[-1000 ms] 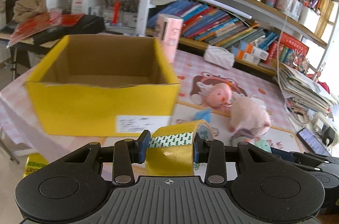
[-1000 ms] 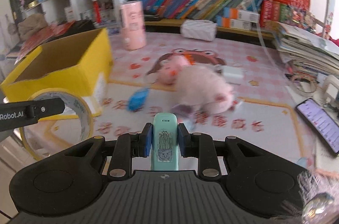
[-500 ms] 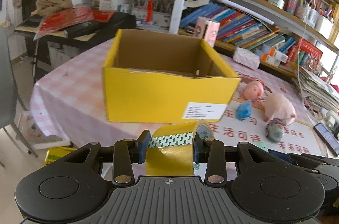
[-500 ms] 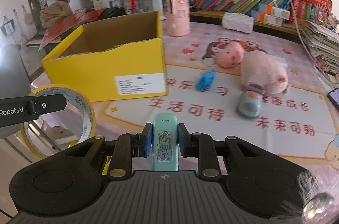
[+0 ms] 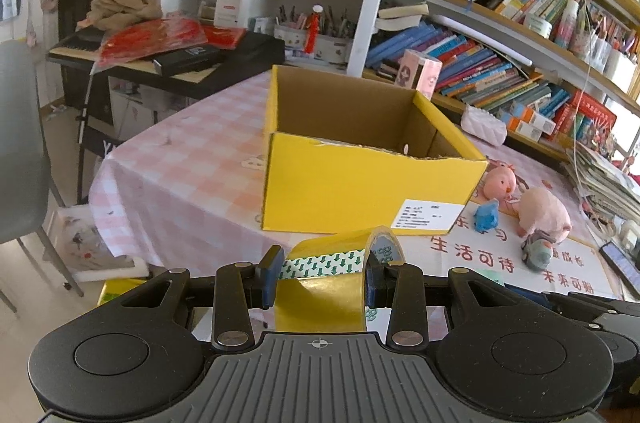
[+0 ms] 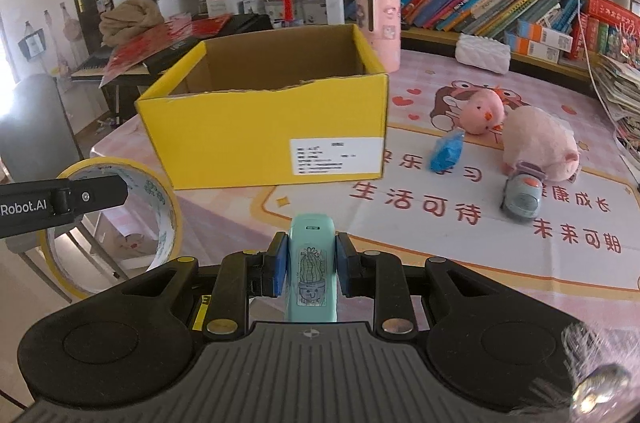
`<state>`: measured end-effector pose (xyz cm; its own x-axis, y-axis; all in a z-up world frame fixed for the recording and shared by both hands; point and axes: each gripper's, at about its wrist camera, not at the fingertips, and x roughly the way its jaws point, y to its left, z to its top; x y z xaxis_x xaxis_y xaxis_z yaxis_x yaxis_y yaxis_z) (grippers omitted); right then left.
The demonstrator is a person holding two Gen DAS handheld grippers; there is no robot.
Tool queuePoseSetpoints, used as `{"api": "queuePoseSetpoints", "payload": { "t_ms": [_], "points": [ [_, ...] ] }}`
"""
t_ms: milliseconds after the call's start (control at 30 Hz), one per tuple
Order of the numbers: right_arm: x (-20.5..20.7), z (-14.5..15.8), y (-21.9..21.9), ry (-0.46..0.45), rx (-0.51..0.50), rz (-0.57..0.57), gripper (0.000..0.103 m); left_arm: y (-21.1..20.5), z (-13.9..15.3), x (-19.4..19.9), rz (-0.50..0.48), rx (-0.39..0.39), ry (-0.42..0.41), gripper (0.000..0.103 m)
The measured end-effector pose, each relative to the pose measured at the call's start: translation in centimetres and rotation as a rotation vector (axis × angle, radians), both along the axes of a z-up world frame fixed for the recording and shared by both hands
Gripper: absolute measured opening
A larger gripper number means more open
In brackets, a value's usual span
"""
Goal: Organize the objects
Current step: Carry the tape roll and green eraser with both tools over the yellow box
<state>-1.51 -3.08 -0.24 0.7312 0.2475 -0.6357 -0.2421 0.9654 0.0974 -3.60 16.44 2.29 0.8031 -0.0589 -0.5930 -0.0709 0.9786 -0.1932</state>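
My left gripper (image 5: 320,277) is shut on a roll of yellow tape (image 5: 328,287), held off the near edge of the table. In the right wrist view that tape roll (image 6: 116,223) and one left finger (image 6: 72,199) show at the left. My right gripper (image 6: 310,269) is shut on a small mint-green device with a cactus sticker (image 6: 312,271). An open yellow cardboard box (image 5: 372,179) (image 6: 268,127) stands on the table ahead of both grippers; what I see of its inside is bare.
On the mat to the right of the box lie a round pink plush (image 6: 480,113), a larger pink plush (image 6: 540,147), a blue toy (image 6: 446,153) and a grey toy car (image 6: 522,199). A pink cylinder (image 6: 378,23) stands behind the box. A chair (image 5: 20,151) stands left; bookshelves (image 5: 500,35) rise behind.
Both grippers have pulled back from the table, so the box and toys look smaller and farther. Each grip is unchanged.
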Motion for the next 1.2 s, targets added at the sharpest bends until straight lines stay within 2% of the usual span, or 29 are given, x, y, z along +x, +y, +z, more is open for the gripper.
{"api": "queuePoseSetpoints", "payload": {
  "t_ms": [367,633,933,1200],
  "points": [
    [-0.5,0.5,1.8,-0.01,-0.029,0.047,0.023,1.0,0.3,-0.4,0.023,-0.024,-0.022,0.037],
    [0.4,1.7,1.2,-0.051,-0.011,0.028,0.023,0.7,1.9,0.6,0.007,-0.005,-0.096,0.037],
    [4.3,5.0,0.8,-0.135,0.039,0.007,0.023,0.9,4.0,4.1,0.021,0.01,-0.159,0.037],
    [9.2,7.0,0.8,-0.195,0.041,0.033,0.023,0.6,4.8,8.3,0.055,0.027,-0.201,0.037]
  ]
}}
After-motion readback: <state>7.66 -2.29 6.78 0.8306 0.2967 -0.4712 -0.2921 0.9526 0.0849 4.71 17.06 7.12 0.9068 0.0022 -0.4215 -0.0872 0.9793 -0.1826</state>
